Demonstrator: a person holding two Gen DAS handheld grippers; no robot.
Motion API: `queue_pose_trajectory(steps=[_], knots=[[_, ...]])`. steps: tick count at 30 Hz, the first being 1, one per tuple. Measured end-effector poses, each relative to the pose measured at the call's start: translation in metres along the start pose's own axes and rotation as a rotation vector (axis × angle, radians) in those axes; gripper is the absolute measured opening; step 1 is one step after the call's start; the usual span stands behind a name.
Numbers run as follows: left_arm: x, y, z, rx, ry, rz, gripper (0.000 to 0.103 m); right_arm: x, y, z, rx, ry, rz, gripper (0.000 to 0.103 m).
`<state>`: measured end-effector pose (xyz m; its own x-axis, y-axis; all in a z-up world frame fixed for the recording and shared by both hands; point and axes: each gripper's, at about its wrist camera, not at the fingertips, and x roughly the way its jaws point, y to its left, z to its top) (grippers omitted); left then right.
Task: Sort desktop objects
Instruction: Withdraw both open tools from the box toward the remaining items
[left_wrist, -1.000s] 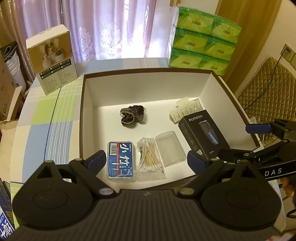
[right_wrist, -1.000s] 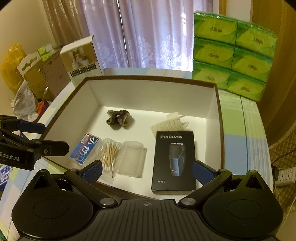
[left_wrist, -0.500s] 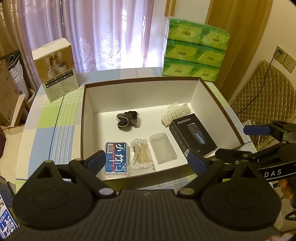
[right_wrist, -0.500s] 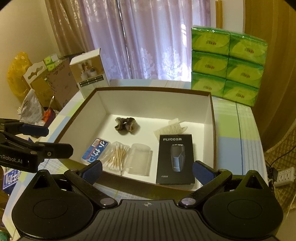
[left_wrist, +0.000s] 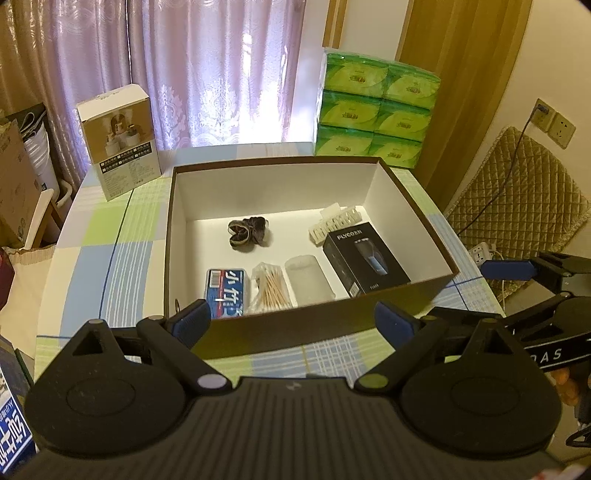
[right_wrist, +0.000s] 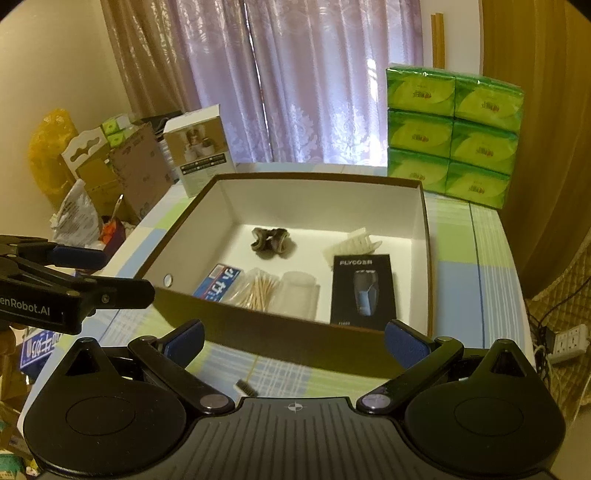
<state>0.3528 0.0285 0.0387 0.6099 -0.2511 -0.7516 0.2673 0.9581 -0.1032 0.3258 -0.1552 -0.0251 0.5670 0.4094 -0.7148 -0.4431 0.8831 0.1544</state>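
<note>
1. Left gripper (left_wrist: 291, 319): fingers spread wide, nothing between them, held above the table short of the near wall of the box (left_wrist: 424, 206). Right gripper (right_wrist: 293, 338): likewise spread and empty, also on the near side of the box.
2. Each gripper shows in the other's view, off to the side and apart from the box.
3. Near wall of the box stands between both grippers and the contents.
4. Inside the box, near row from left: blue packet (left_wrist: 225, 288), bag of cotton swabs (left_wrist: 271, 286) just beside it, clear plastic cup (left_wrist: 308, 280) lying on its side next to the swabs, black shaver box (left_wrist: 365, 258) flat at the right.
5. Further in: dark crumpled cloth item (left_wrist: 247, 230) near the middle; white hair clip (left_wrist: 334, 223) touching the far end of the shaver box.
6. On the checked tablecloth (left_wrist: 107, 240) outside the box: white carton (left_wrist: 120, 140) upright at far left, stack of green tissue packs (left_wrist: 376, 110) at far right, both well apart from the grippers.
7. A small brush-like item (right_wrist: 244, 387) lies on the cloth just ahead of the right gripper; partly hidden by the gripper body, kind uncertain.
8. Left view: near edges of the blue packet and swabs are cut off by the box wall.
9. Hands holding the grippers are mostly out of view.
</note>
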Motion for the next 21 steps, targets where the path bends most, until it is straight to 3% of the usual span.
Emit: queue_pose_trajectory(steps=[21], knots=[[-0.03, -0.004, -0.08, 0.019, 0.016, -0.036, 0.093, -0.032, 0.007, -0.065, 0.068, 0.021, 0.009, 0.101]])
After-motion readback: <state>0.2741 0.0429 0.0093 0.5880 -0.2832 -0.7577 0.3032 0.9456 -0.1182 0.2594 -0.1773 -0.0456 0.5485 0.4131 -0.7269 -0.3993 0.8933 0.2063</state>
